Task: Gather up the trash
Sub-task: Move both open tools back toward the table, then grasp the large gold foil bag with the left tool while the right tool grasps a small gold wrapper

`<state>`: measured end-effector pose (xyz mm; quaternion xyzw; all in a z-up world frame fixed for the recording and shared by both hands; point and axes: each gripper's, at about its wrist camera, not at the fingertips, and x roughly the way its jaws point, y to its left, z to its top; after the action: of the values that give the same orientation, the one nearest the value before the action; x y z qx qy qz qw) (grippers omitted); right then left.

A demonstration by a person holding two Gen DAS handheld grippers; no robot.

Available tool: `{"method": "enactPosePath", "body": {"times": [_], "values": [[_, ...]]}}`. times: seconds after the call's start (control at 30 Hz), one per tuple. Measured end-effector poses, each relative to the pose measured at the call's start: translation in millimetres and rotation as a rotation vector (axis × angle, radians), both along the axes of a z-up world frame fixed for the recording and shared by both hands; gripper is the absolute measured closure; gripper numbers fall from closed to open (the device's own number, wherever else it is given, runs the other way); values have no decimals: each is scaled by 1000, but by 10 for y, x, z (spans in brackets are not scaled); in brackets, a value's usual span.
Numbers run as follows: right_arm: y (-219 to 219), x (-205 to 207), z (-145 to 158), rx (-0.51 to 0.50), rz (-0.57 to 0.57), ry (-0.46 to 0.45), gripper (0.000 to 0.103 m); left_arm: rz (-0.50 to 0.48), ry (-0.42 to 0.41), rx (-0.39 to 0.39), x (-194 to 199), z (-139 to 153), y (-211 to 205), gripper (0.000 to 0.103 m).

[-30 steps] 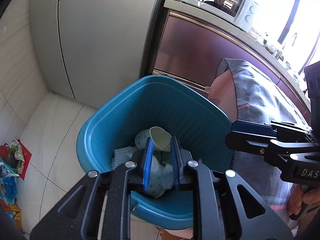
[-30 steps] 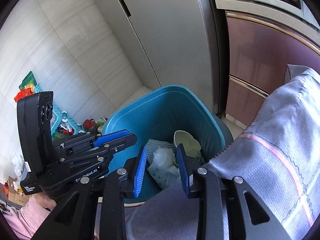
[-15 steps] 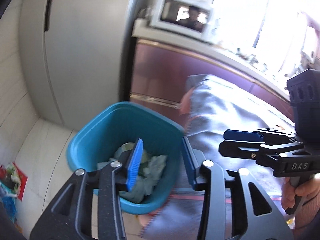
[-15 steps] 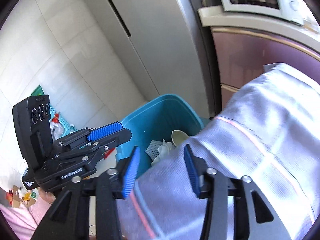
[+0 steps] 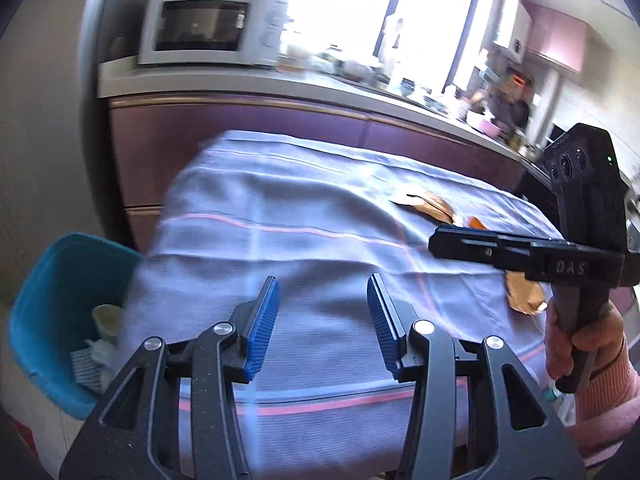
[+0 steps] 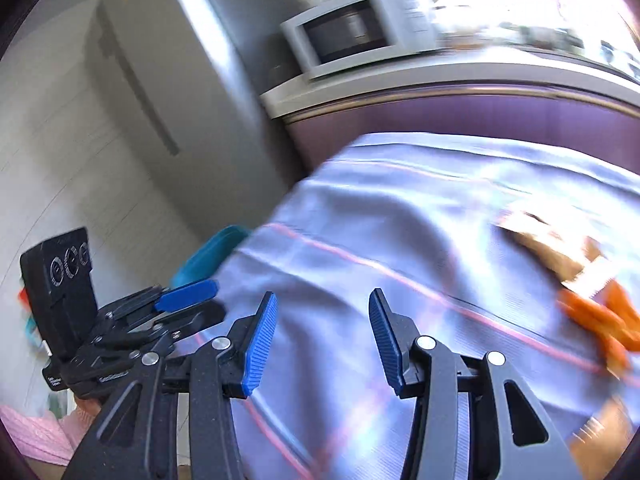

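The teal bin [image 5: 44,280] stands on the floor left of the table, with a pale cup [image 5: 106,318] and crumpled paper inside. My left gripper [image 5: 323,280] hovers over the grey striped tablecloth [image 5: 300,220]; its jaws are opening and nothing is between them. My right gripper [image 6: 323,294] is open and empty above the same cloth. Brown wrappers [image 5: 428,204] and an orange scrap [image 5: 474,222] lie on the cloth ahead at the right. In the right wrist view the brown packet [image 6: 556,248] and orange piece [image 6: 600,316] are blurred, and the bin [image 6: 208,252] peeks past the table corner.
A white microwave [image 5: 212,26] sits on the counter behind the table, above purple cabinets [image 5: 240,128]. A grey fridge [image 6: 168,80] stands to the left. The counter at the far right is cluttered with small items. A hand in a pink sleeve [image 5: 592,360] holds the right gripper.
Both grippers left the bin and swung right over the table. The crumpled paper each held now lies in the bin, and both jaws have opened.
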<state>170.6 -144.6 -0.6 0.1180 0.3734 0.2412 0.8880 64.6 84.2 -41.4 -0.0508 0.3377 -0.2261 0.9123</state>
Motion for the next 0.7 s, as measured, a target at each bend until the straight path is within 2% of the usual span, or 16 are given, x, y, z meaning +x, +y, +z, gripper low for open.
{"method": "enactPosePath", "body": {"times": [0.17,0.4,0.57,0.7], "values": [[-738,-271,-60,5,-191,-2,58,-131,20,3,-86,-41,-554,58],[-1512,-648,-210,-20,-434,3,58,-278,45,-3,-144,-67,-1161,58],[-1882,-770,-443,30,-484,65,57,-350,66,14,-185,-113,-1472,58],[-1890,-782,-630,80,-460,115,59,-377,81,28,-208,-151,-1604,58]]}}
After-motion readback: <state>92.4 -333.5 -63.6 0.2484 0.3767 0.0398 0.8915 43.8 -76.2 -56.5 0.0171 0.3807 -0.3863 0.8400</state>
